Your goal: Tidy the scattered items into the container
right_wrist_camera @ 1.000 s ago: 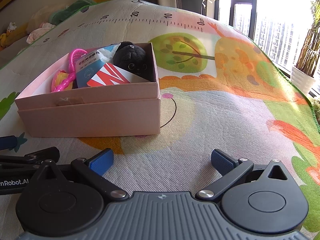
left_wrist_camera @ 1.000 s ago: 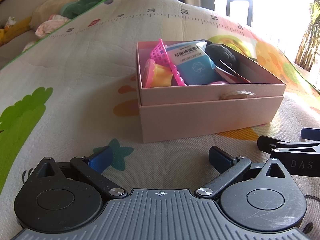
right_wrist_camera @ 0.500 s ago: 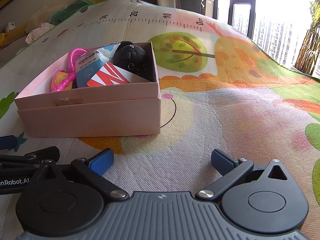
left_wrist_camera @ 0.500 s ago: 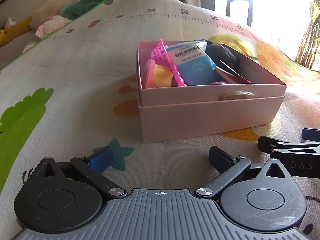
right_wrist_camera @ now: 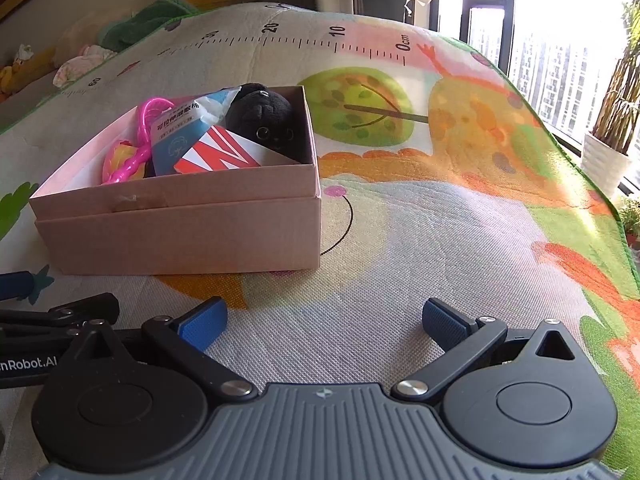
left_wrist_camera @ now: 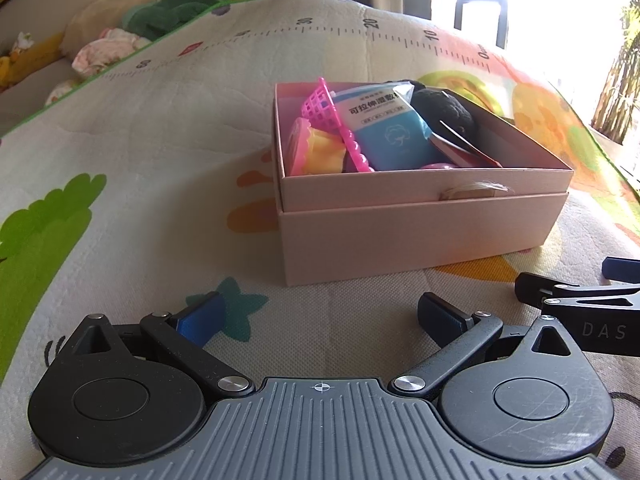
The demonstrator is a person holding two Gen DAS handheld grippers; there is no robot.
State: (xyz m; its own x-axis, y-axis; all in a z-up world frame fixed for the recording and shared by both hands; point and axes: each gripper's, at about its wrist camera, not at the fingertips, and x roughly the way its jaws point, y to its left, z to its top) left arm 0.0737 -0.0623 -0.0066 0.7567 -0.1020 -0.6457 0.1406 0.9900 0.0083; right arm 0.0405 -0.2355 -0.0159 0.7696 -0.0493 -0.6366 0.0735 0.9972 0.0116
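The pink box [left_wrist_camera: 420, 236] sits on the play mat [left_wrist_camera: 120, 152], straight ahead of the left gripper [left_wrist_camera: 320, 316] and ahead-left of the right gripper [right_wrist_camera: 324, 320]. Its long front wall runs crosswise to the left fingers, so the left gripper faces it squarely while the right one sees the box's near right corner.

Both grippers rest low over the mat, side by side and just short of the box; each has its fingers spread wide with nothing between them.

Inside the box lie the gathered things — a pink toy net [left_wrist_camera: 324, 106], a blue packet [left_wrist_camera: 380, 128], a black plush toy [right_wrist_camera: 264, 118], a red-and-white card box [right_wrist_camera: 218, 156] and a yellow-and-pink toy [left_wrist_camera: 316, 152]. No loose item shows on the mat near the fingers in either view, so the tidying looks finished or close to it.

If anything more needs handling, the left gripper is better placed — the box lies dead ahead of it, whereas the right would have to swing leftward.
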